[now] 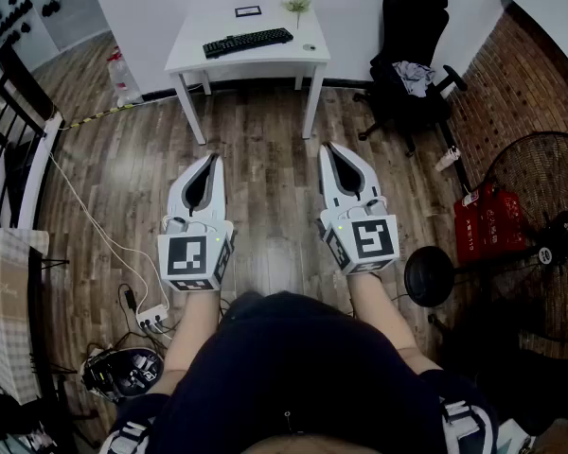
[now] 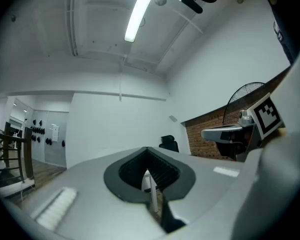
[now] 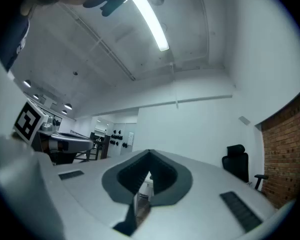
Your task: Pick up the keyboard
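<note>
- The keyboard (image 1: 248, 42) lies on a white table (image 1: 293, 57) against the far wall, well apart from both grippers. It is long, black and flat, and sits slightly askew towards the table's left half.
- My left gripper (image 1: 211, 162) and right gripper (image 1: 330, 148) are held out side by side over the wooden floor (image 1: 265, 140). They point roughly level towards the table.
- Both grippers have their jaws pressed together with nothing between them. Each gripper view shows only a thin slit, with the room beyond it.
- I judge the keyboard to be light, stiff plastic that will not bend when lifted. Its keys are raised and likely to give under pressure.
- A good hold would be across the thin front or back edge, or one gripper at each short end to keep it level. I would pinch the frame, not the keys.
- The tabletop looks smooth and hard, so the keyboard may slide when nudged. I cannot tell whether a cable trails from it.
- The gripper shells are smooth pale plastic with dark ribbed pads inside the jaws.
- Also on the table are a small plant (image 1: 297, 6) and a dark-framed card (image 1: 248, 11).
- A black office chair (image 1: 412, 36) stands to the table's right, beside a brick wall (image 1: 521, 74).
</note>
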Available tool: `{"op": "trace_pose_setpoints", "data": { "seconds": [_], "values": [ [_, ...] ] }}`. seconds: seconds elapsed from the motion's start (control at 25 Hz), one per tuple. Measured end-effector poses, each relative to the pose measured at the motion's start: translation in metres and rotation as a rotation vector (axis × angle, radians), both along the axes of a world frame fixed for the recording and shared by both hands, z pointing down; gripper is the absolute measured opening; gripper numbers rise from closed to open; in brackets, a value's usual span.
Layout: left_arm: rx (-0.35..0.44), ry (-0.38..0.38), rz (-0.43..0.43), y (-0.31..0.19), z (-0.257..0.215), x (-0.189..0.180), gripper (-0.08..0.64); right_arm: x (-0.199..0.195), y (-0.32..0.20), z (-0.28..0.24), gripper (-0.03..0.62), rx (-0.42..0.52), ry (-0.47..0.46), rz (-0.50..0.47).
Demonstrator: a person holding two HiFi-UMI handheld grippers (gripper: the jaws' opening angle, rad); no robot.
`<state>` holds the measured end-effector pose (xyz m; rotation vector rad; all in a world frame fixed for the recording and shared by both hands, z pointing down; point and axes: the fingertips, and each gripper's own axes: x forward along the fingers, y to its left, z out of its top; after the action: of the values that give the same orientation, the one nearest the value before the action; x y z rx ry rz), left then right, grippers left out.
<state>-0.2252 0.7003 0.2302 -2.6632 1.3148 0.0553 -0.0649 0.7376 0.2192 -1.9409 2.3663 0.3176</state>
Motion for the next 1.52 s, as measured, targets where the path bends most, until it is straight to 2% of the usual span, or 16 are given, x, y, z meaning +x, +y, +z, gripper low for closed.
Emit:
{"op": "trace_pose_setpoints", "data": {
  "seconds": [0.28, 0.6, 0.76, 0.88, 1.28, 1.52],
  "values": [
    [-0.022, -0.011, -0.012, -0.002, 0.010, 0.015, -0.003, 0.014, -0.006, 0.016, 0.011, -0.028, -0.017, -0.025],
    [-0.044, -0.001, -0.018, -0.043, 0.027, 0.017, -0.003, 0.023, -0.045, 0.034, 0.012, -0.049, -0.021, -0.022],
    [-0.046, -0.004, -0.018, -0.089, 0.036, 0.020, -0.003, 0.026, -0.092, 0.043, 0.020, -0.073, -0.012, -0.030],
    [-0.043, -0.008, -0.029, -0.130, 0.040, 0.020, -0.003, 0.032, -0.137, 0.050, 0.074, -0.093, -0.010, -0.023],
    [-0.046, 0.002, -0.027, -0.286, 0.036, 0.024, -0.003, 0.039, -0.293, 0.053, 0.086, -0.117, -0.018, 0.004],
    [-0.036, 0.010, 0.012, -0.356, 0.036, 0.032, -0.003, 0.050, -0.356, 0.058, 0.084, -0.124, -0.021, 0.048]
  ]
}}
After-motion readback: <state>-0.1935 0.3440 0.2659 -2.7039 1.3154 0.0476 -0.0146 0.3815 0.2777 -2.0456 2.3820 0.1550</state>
